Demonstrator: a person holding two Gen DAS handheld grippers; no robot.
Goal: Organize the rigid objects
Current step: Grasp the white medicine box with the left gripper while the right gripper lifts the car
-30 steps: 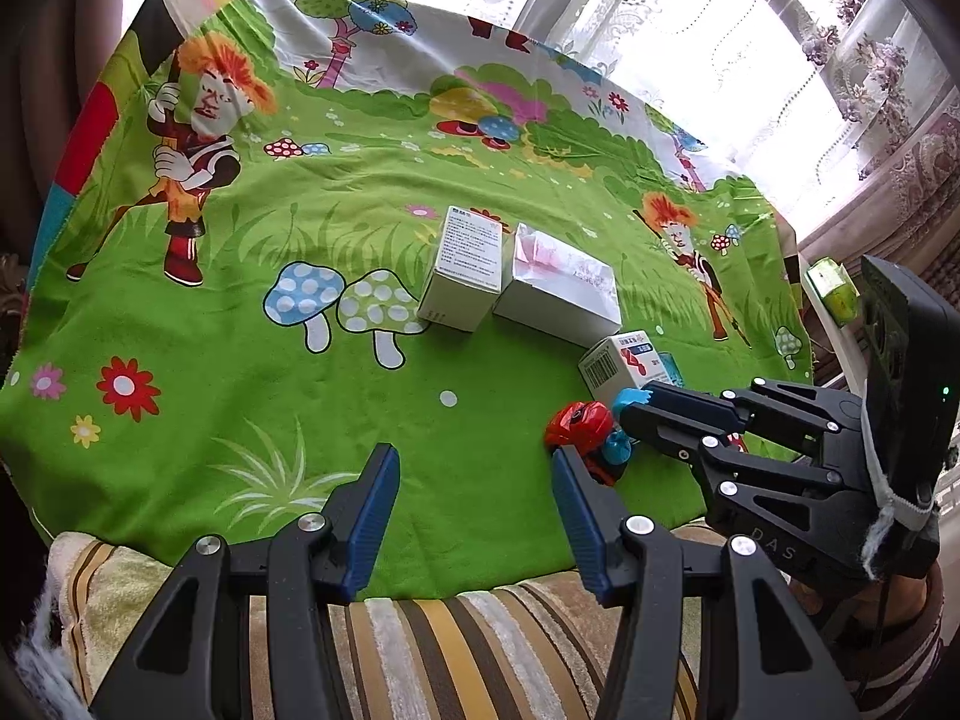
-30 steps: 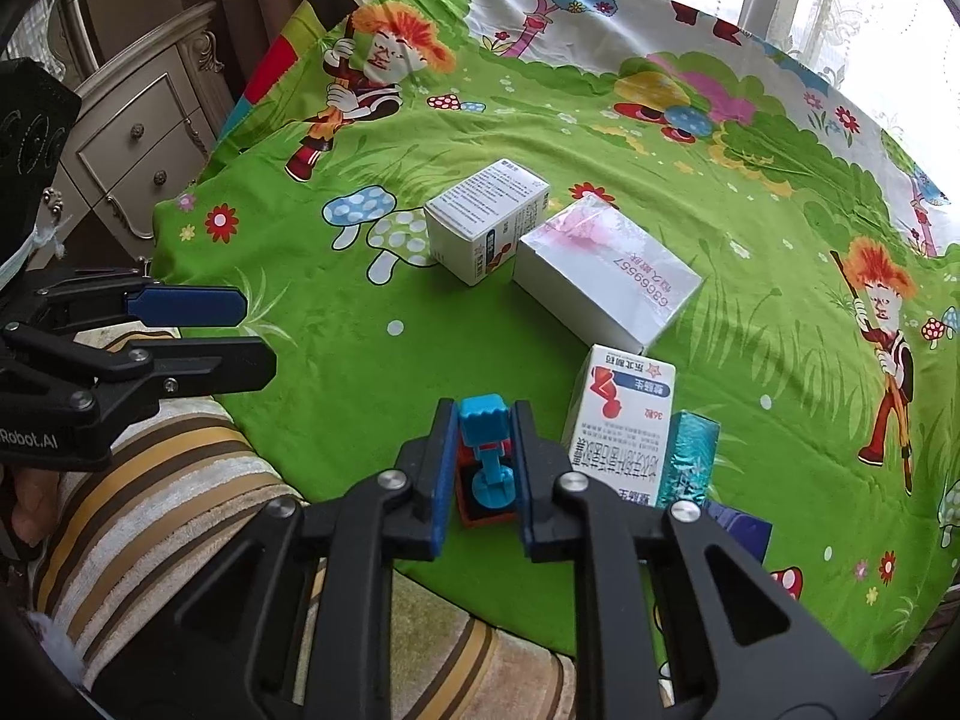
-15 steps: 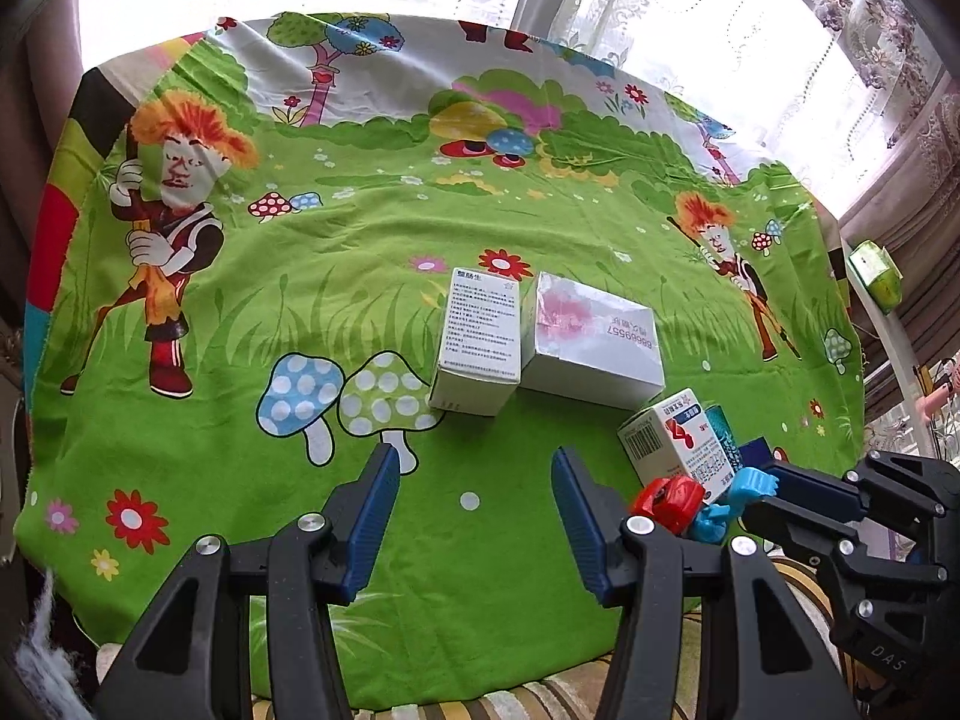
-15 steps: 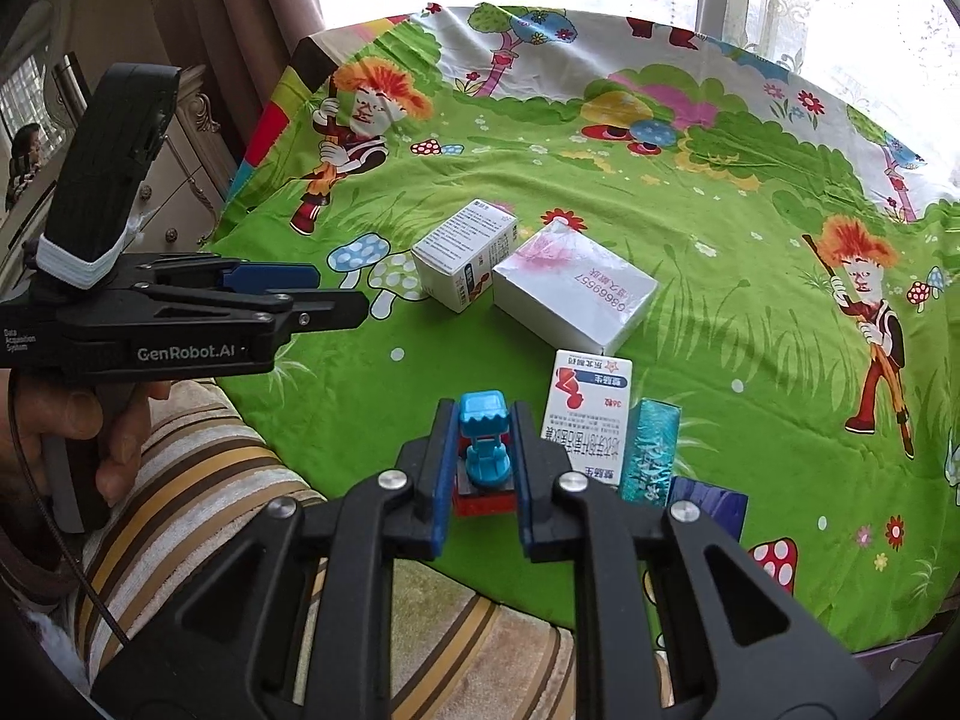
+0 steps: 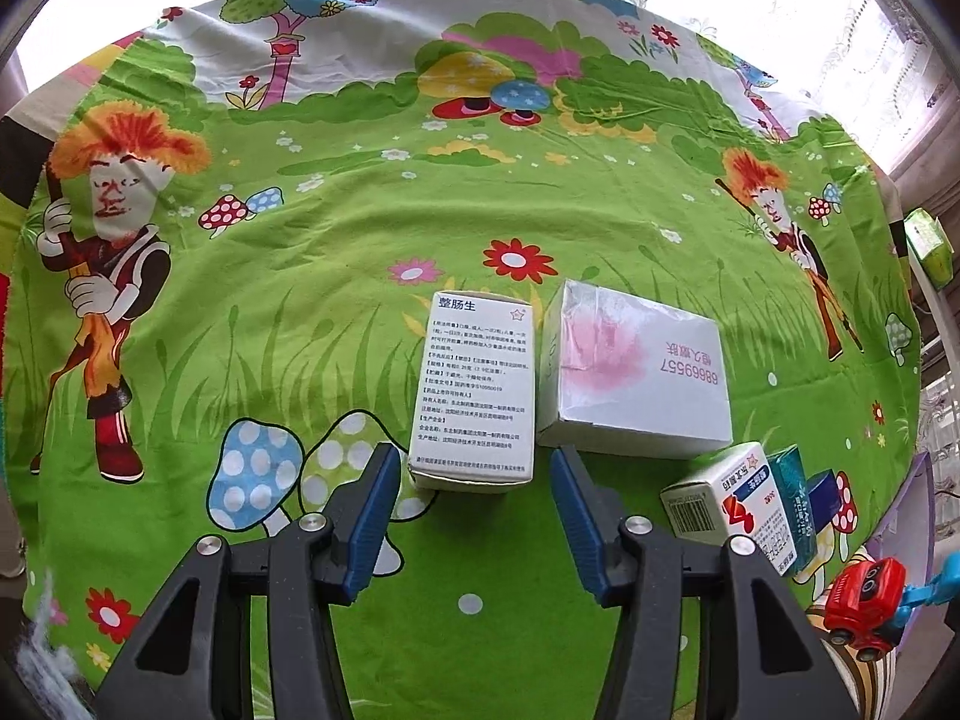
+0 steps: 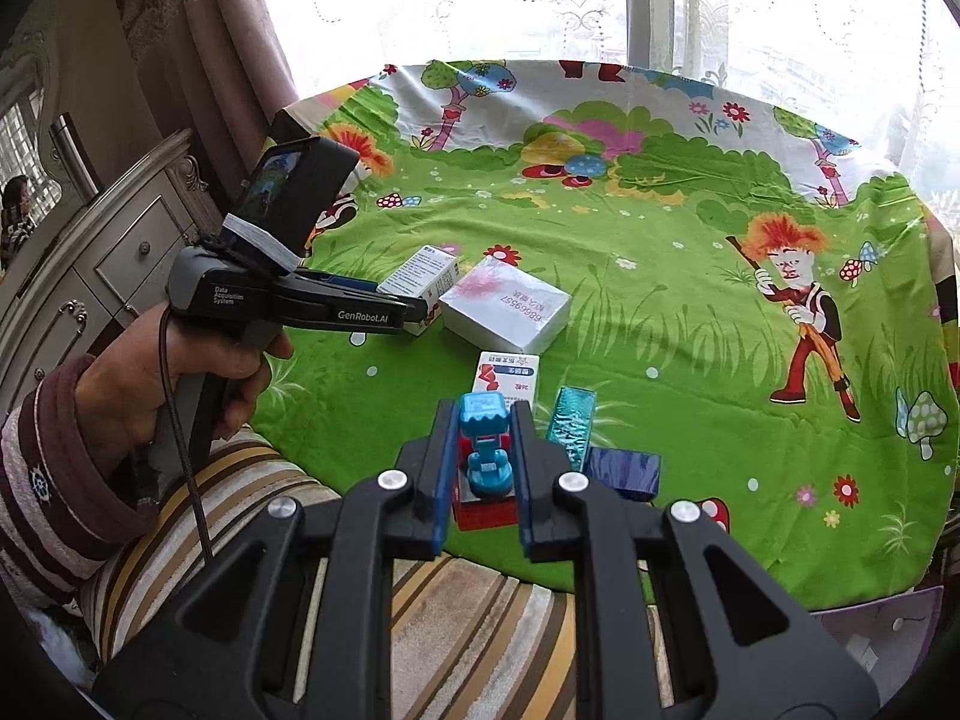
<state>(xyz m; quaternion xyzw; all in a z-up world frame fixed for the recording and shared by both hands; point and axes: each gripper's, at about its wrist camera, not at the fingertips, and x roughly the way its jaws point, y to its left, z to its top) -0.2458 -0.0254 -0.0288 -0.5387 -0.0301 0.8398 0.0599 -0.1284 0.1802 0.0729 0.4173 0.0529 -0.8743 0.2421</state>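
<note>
My left gripper [image 5: 473, 474] hovers low over the table with its jaws closing. The near end of a white medicine box with printed text [image 5: 474, 384] lies between the blue pads, which do not touch it. A larger white box with a pink blotch [image 5: 636, 372] sits against its right side. My right gripper [image 6: 483, 414] is shut on a red and blue toy vehicle [image 6: 483, 456], held above the table's near edge. In the right wrist view the left gripper [image 6: 414, 312] reaches that text box [image 6: 423, 270]. The toy [image 5: 864, 600] shows at the lower right of the left wrist view.
A small red-and-white carton [image 6: 507, 375], a teal box [image 6: 573, 420] and a dark blue box [image 6: 624, 471] lie near the front edge. A striped cloth [image 6: 480, 630] hangs below the cartoon tablecloth [image 6: 690, 300]. A carved dresser [image 6: 90, 276] stands left.
The left gripper has moved forward and down over the table to the text box, and its jaws have narrowed. The right gripper has risen and drawn back with the toy still gripped.
</note>
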